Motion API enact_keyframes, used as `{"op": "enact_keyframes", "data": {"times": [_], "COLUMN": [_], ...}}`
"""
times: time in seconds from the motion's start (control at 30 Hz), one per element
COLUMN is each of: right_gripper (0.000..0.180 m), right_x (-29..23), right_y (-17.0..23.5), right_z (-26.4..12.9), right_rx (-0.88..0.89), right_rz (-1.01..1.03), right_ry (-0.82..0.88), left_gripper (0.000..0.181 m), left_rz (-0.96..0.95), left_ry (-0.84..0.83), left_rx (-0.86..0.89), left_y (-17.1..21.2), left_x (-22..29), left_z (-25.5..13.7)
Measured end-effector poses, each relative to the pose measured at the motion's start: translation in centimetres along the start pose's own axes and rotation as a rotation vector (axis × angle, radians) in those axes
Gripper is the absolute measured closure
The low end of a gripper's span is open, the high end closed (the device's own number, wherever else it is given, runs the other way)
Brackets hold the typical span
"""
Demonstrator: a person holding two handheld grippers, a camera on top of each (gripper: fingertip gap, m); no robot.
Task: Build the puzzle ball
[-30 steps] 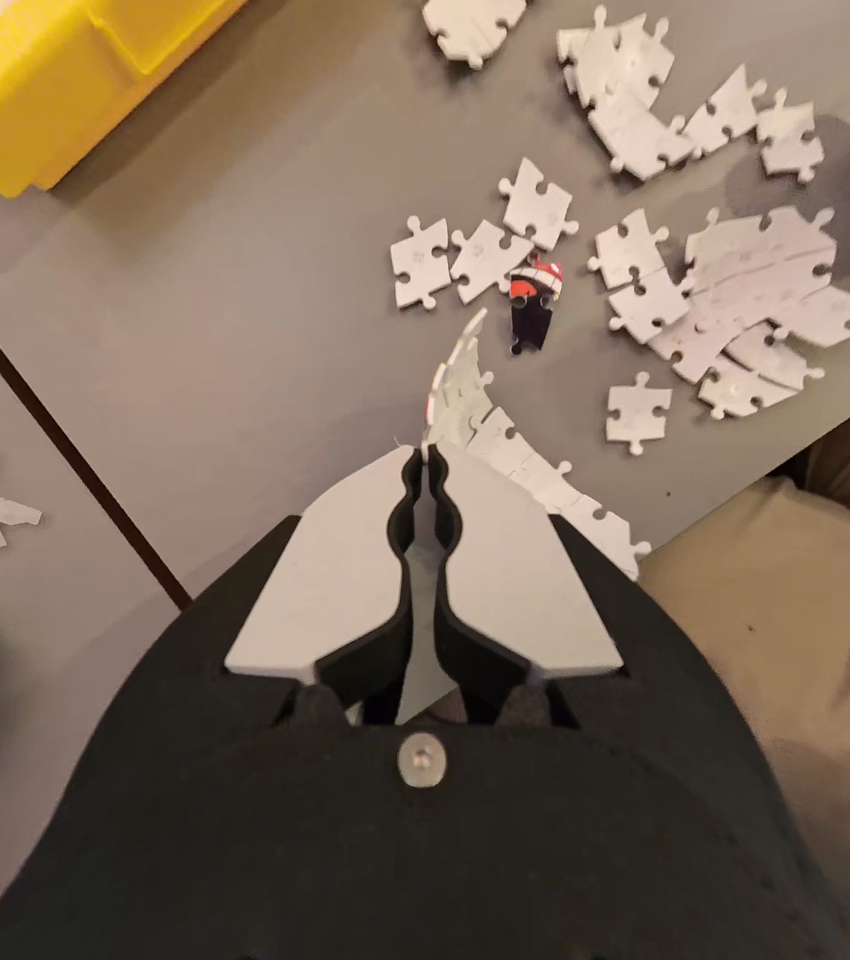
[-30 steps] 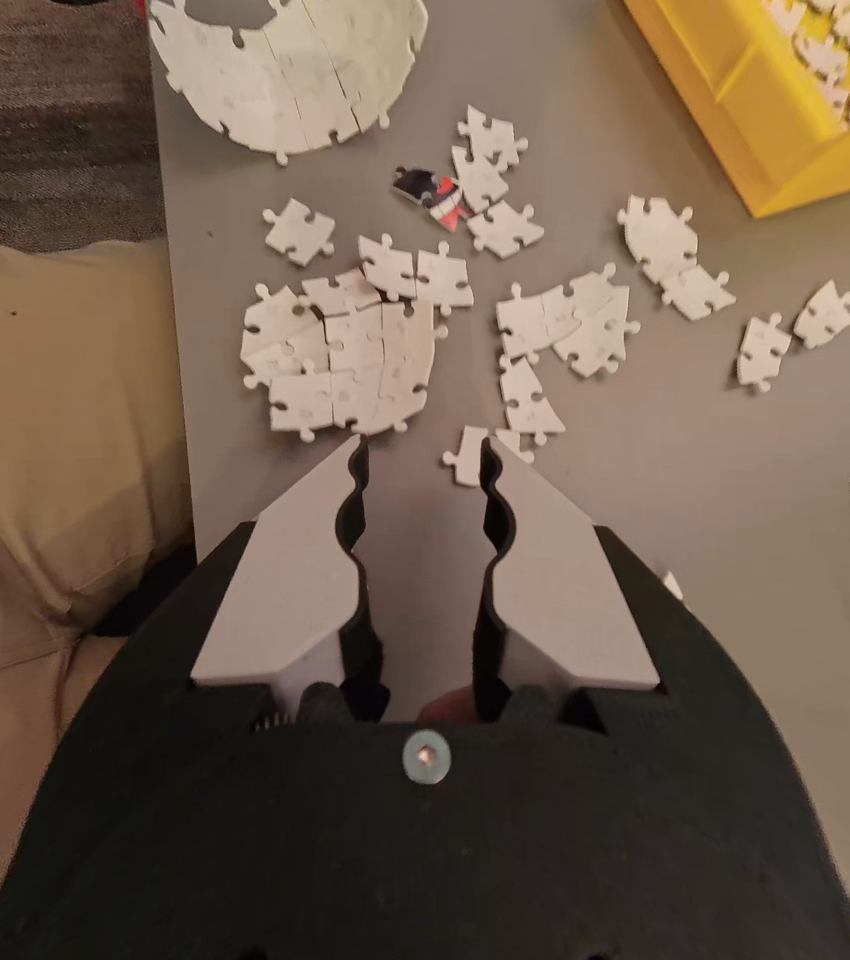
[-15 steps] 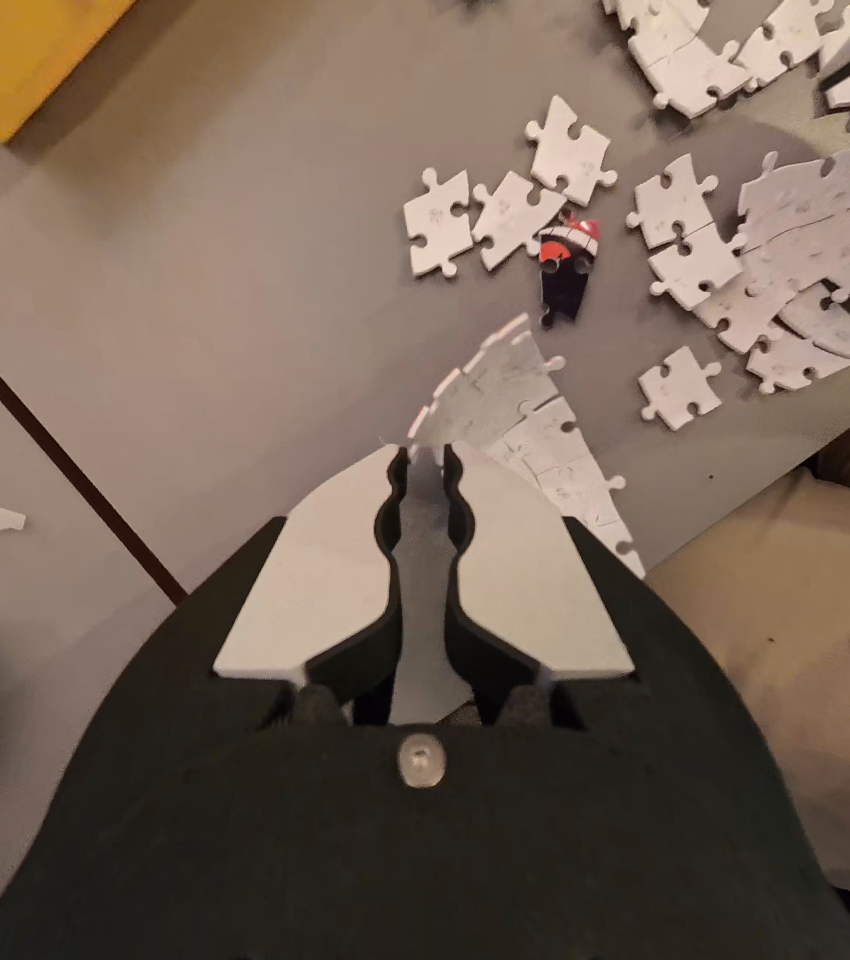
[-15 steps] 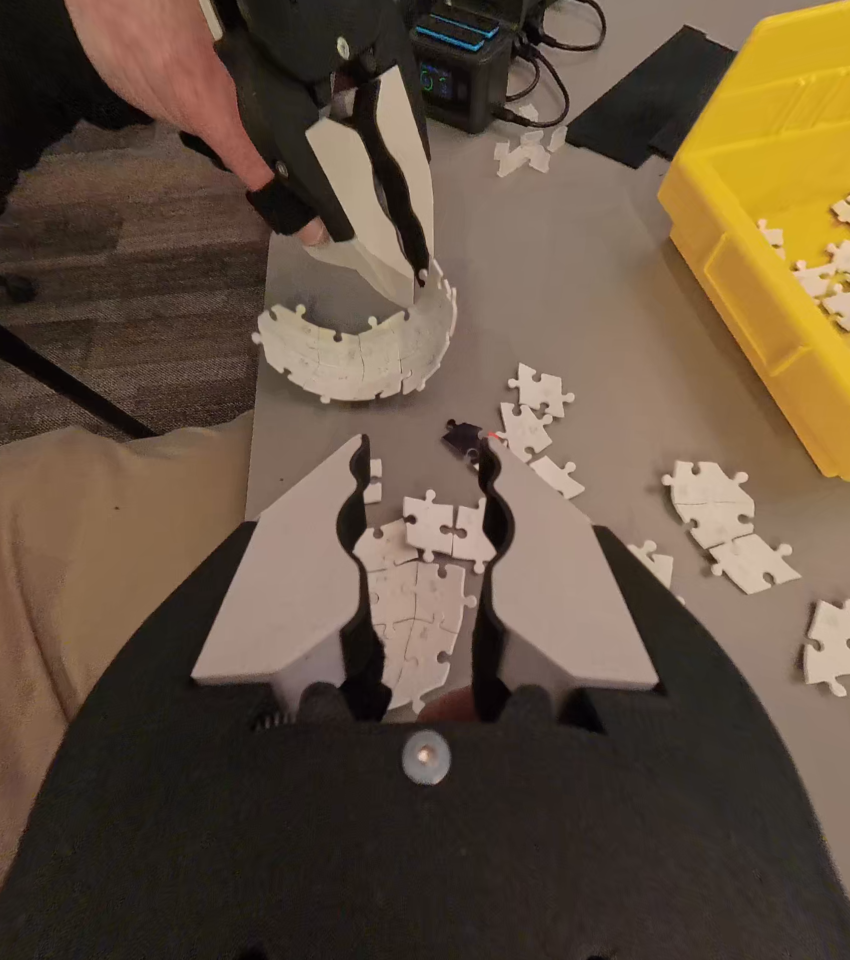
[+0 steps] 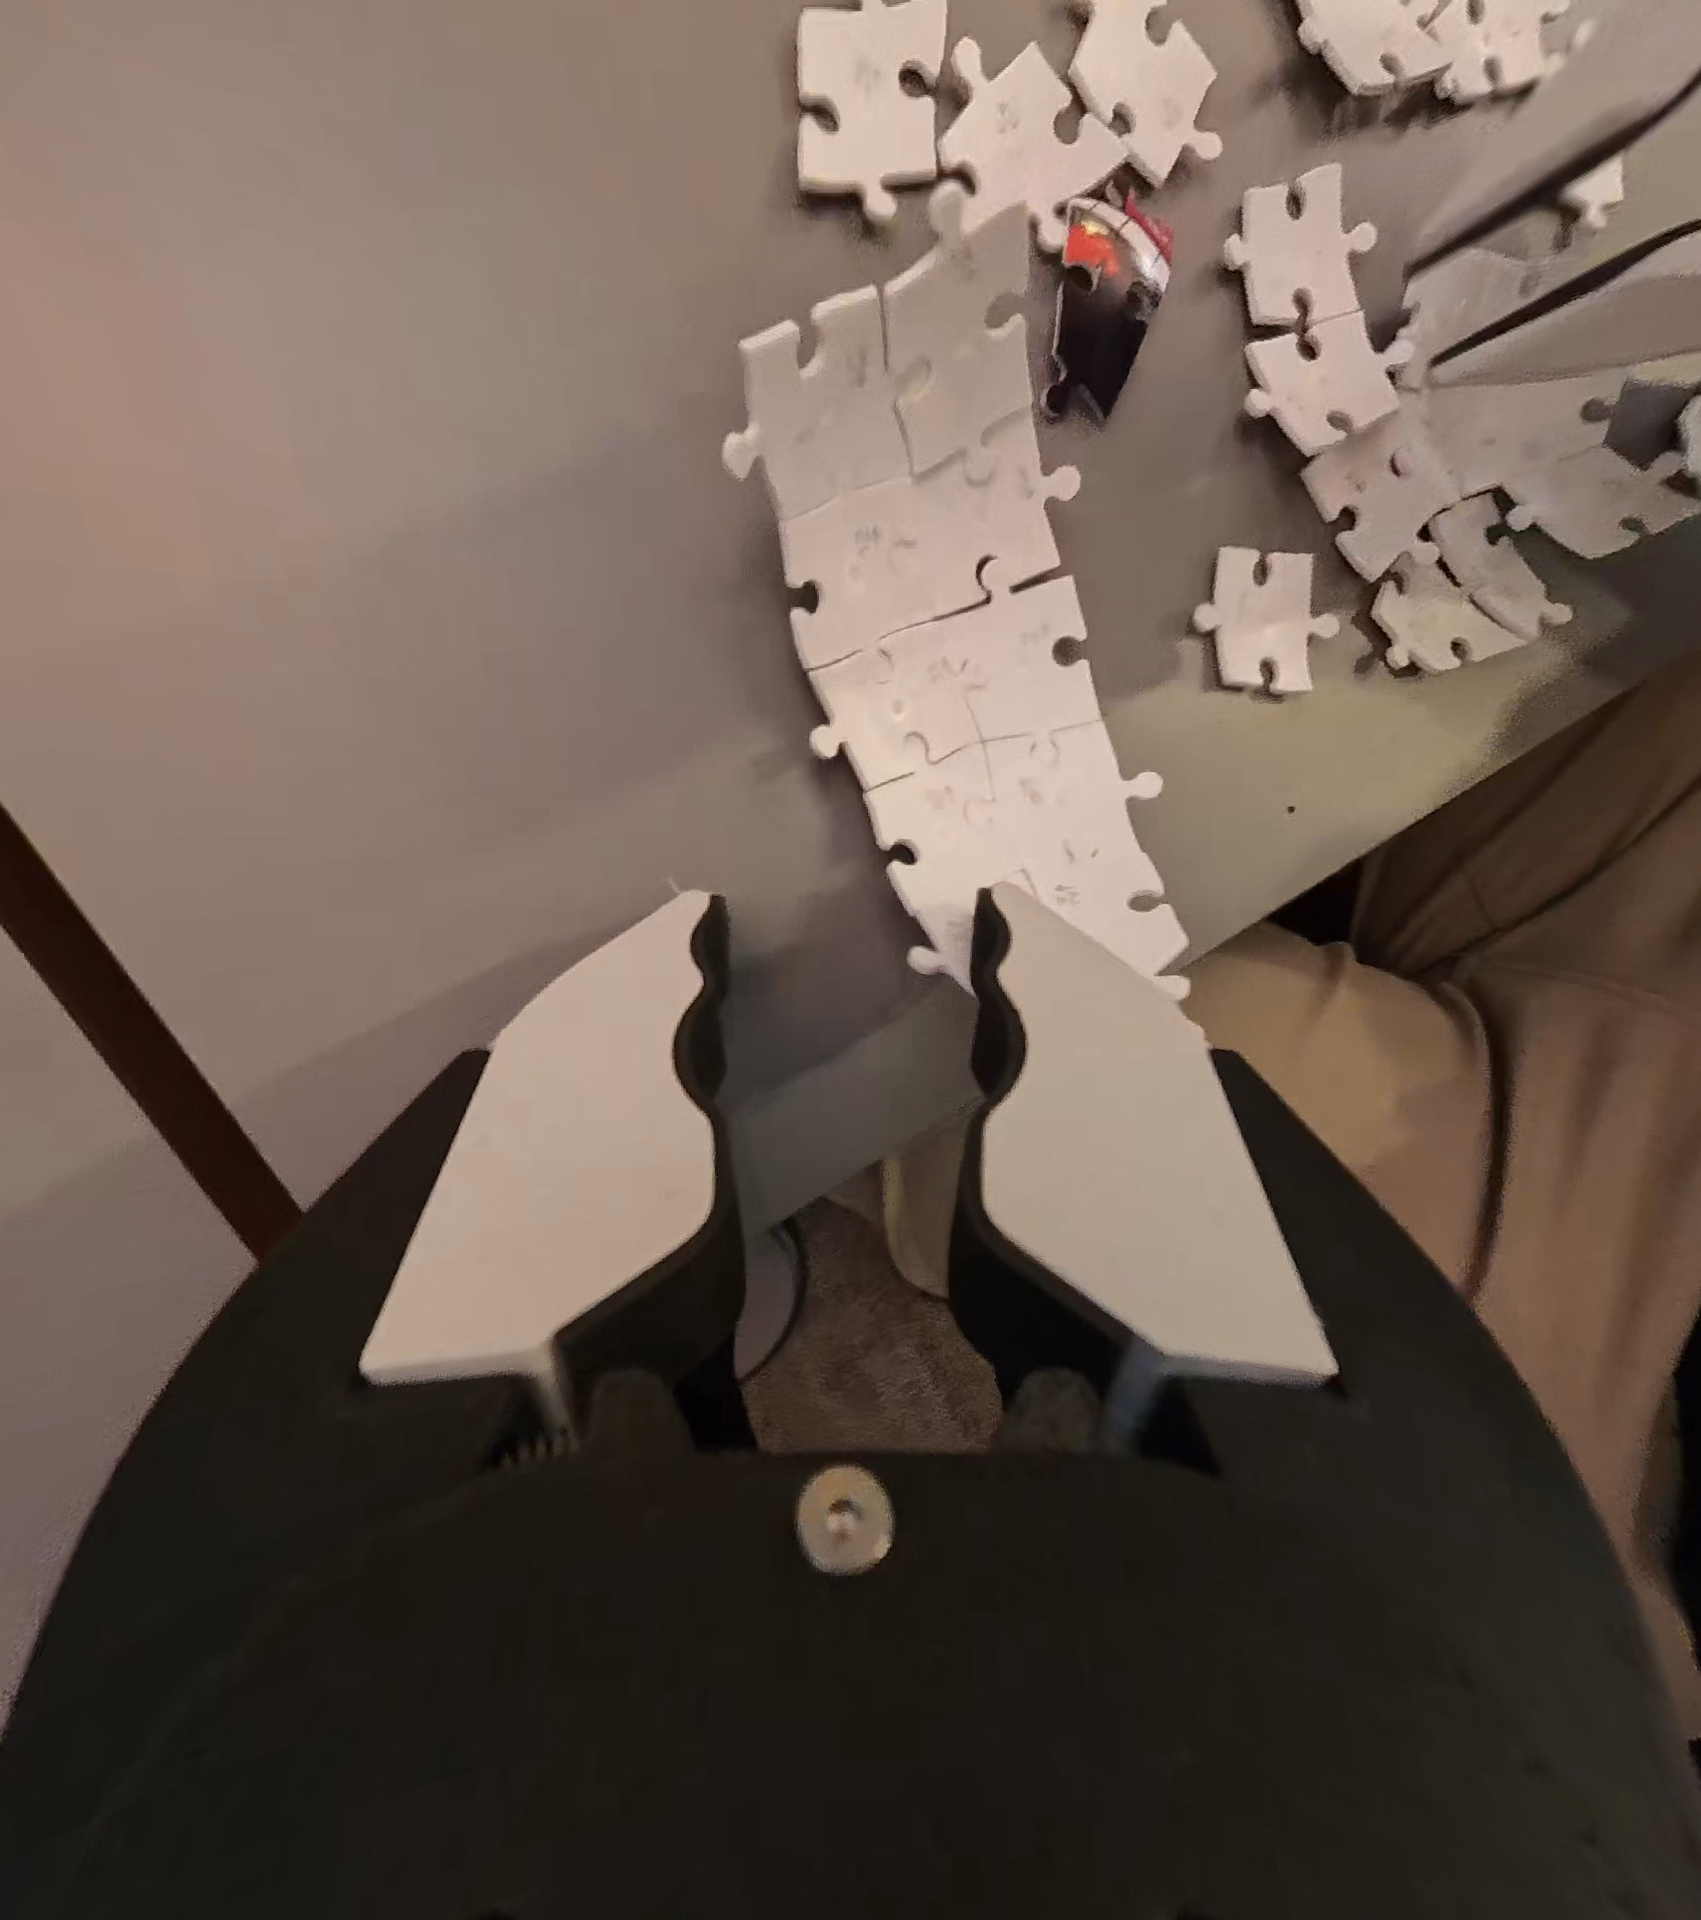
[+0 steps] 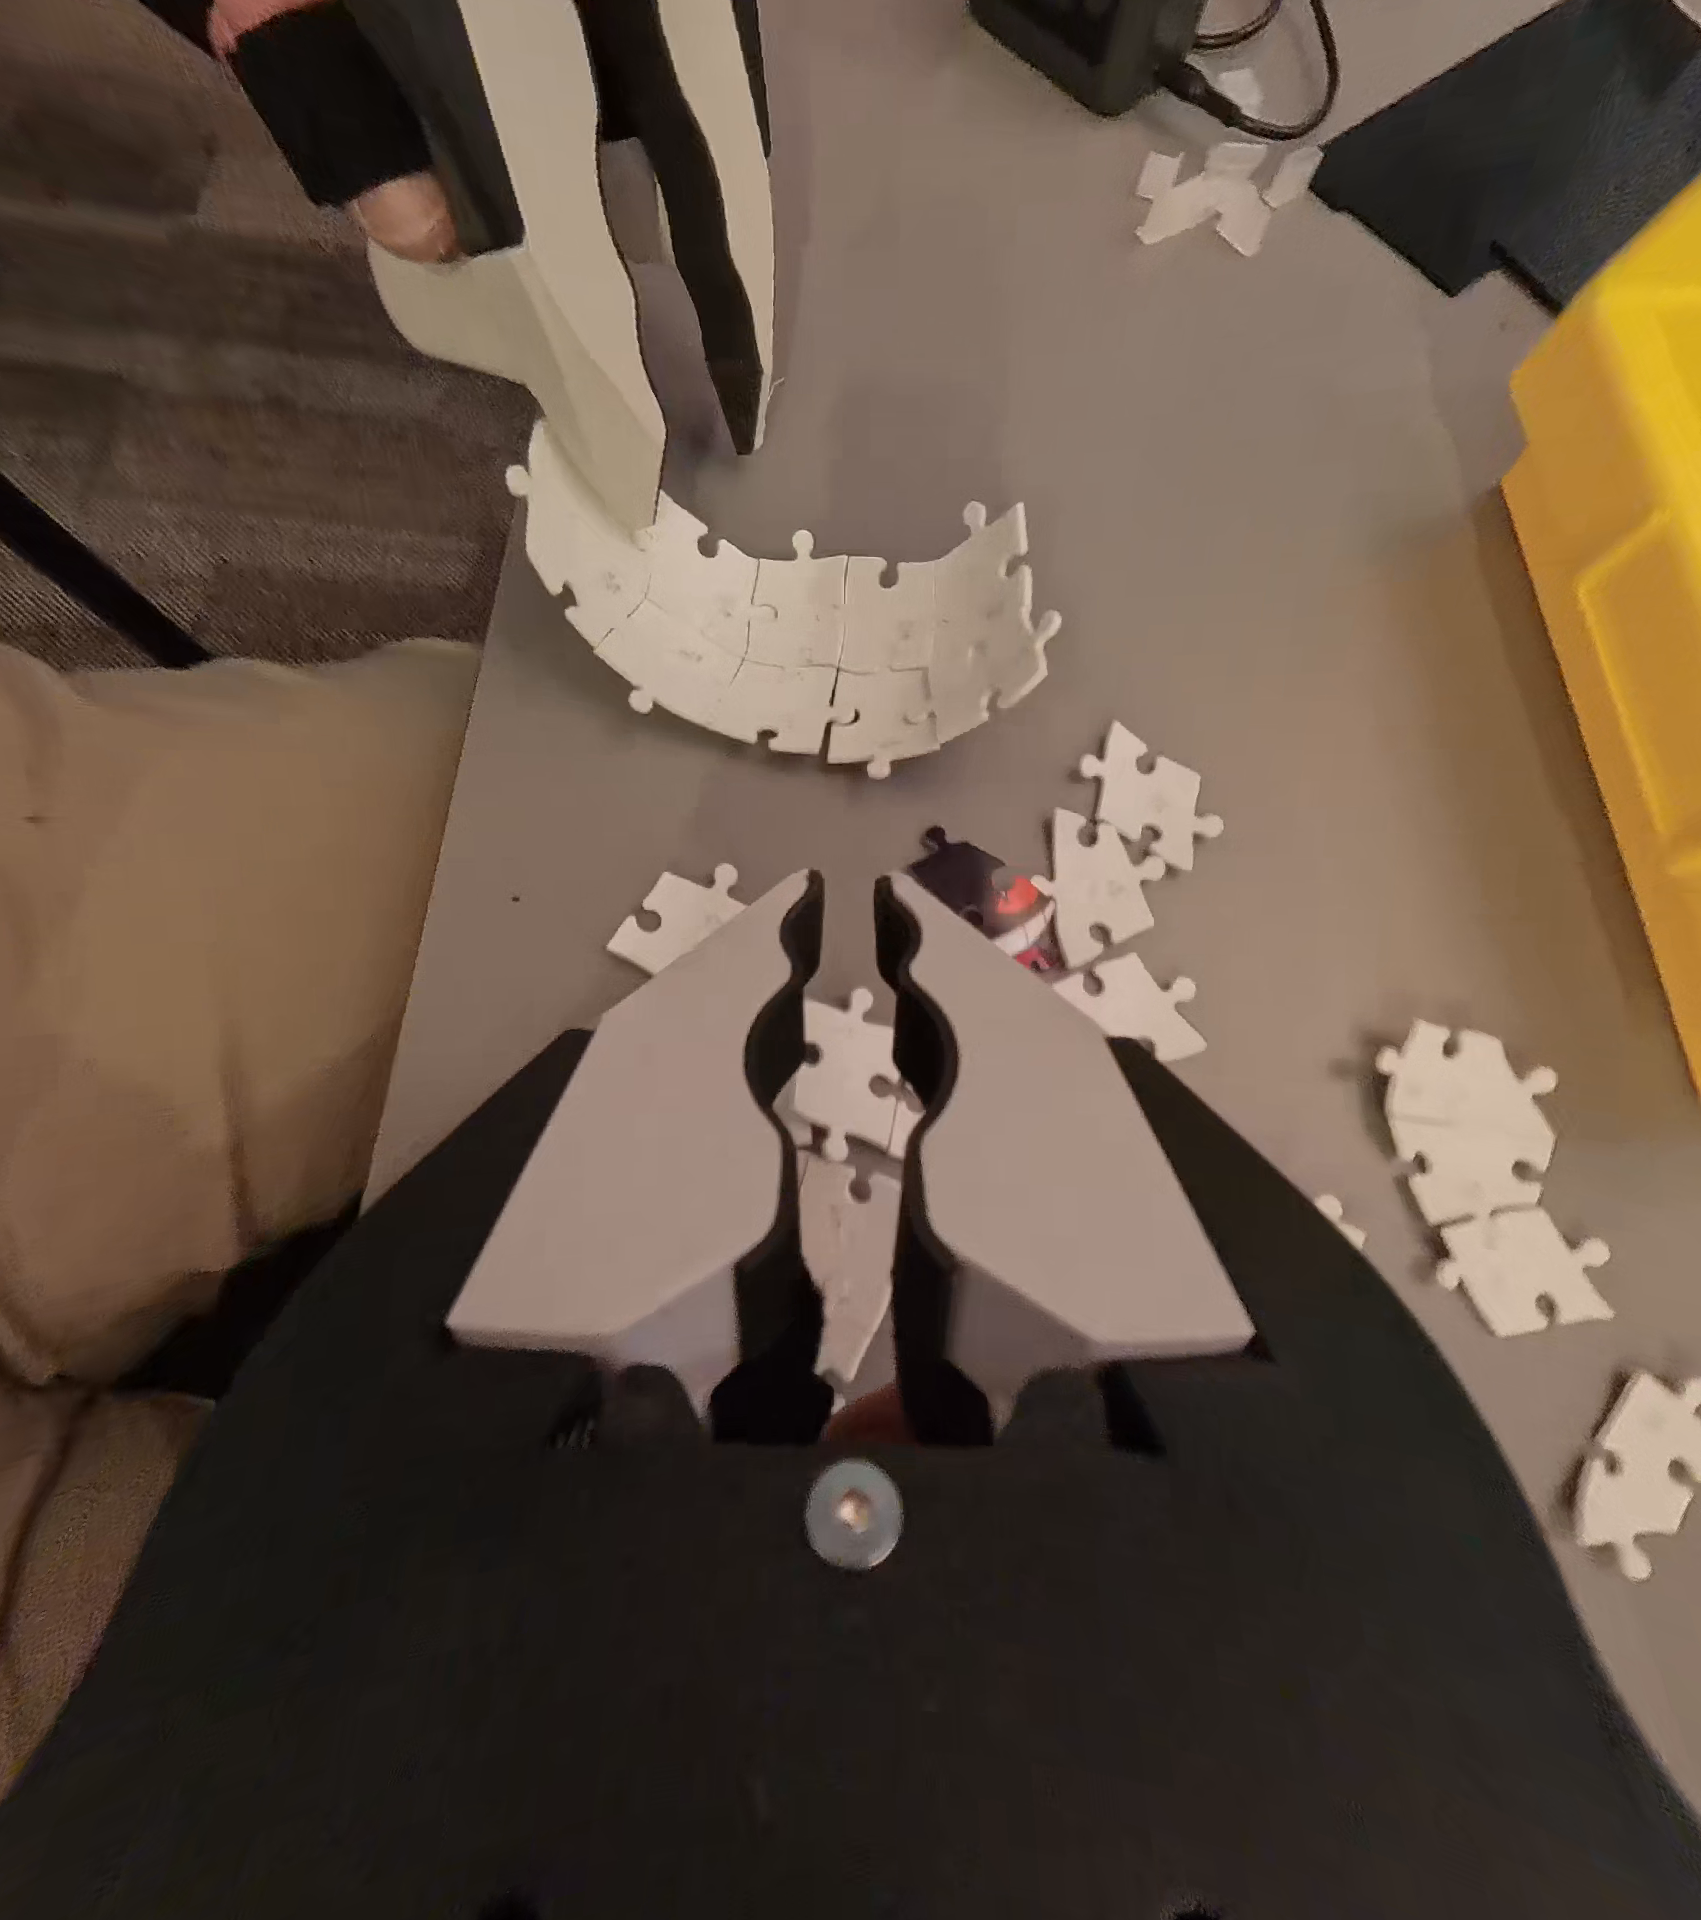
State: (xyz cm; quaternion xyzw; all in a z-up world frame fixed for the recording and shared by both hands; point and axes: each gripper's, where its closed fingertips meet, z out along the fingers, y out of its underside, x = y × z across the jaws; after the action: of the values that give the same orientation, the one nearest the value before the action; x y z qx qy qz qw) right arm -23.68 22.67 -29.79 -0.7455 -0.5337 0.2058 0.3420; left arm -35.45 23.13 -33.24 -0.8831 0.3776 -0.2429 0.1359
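I am treating the curved band of joined puzzle pieces (image 6: pixel 794 634) as light and fragile; I would grip 1 end edge. Left gripper (image 5: pixel 846 914) is hanging released beside it; right gripper (image 6: pixel 846 883) is nearly clenched, empty.

curved assembly (image 6: pixel 794 644): on counter (image 6: pixel 1189 582), near its left edge | left gripper (image 6: pixel 690 447): above assembly's left end | loose pieces (image 6: pixel 1137 873): between assembly and right gripper (image 6: pixel 846 894) | bin (image 6: pixel 1677 644): far right
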Motion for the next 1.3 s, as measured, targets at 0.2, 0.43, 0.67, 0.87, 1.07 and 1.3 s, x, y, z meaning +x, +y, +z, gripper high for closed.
{"op": "enact_keyframes", "data": {"times": [0.2, 0.43, 0.67, 0.87, 1.07, 1.3], "right_gripper": [0.18, 0.18, 0.18, 0.18, 0.18, 0.18], "right_x": [-0.6, -0.4, -0.2, -0.1, -0.2, -0.8], "right_y": [-1.3, -1.7, -0.9, -0.7, -0.6, -1.1], "right_z": [2.7, 5.6, 7.1, 7.0, 7.0, 6.9], "right_rx": [-0.058, -0.111, -0.171, -0.185, -0.18, -0.156], "right_rz": [-0.129, -0.145, -0.168, -0.093, -0.01, 0.041], "right_ry": [0.02, 0.003, 0.008, -0.005, -0.033, -0.068], "left_gripper": [0.126, 0.124, 0.123, 0.126, 0.125, 0.138], "left_rz": [-0.15, -0.263, -0.315, -0.326, -0.334, -0.39], "left_ry": [0.092, 0.162, 0.194, 0.222, 0.287, 0.239], "left_rx": [0.107, 0.202, 0.244, 0.274, 0.304, 0.351], "left_y": [0.5, 1.6, 2.0, 1.6, 0.5, -0.3], "left_x": [1.3, 2.5, 3.0, 3.3, 4.8, 3.7], "left_z": [-0.7, -1.7, -1.6, -1.4, -0.8, -0.4]}}
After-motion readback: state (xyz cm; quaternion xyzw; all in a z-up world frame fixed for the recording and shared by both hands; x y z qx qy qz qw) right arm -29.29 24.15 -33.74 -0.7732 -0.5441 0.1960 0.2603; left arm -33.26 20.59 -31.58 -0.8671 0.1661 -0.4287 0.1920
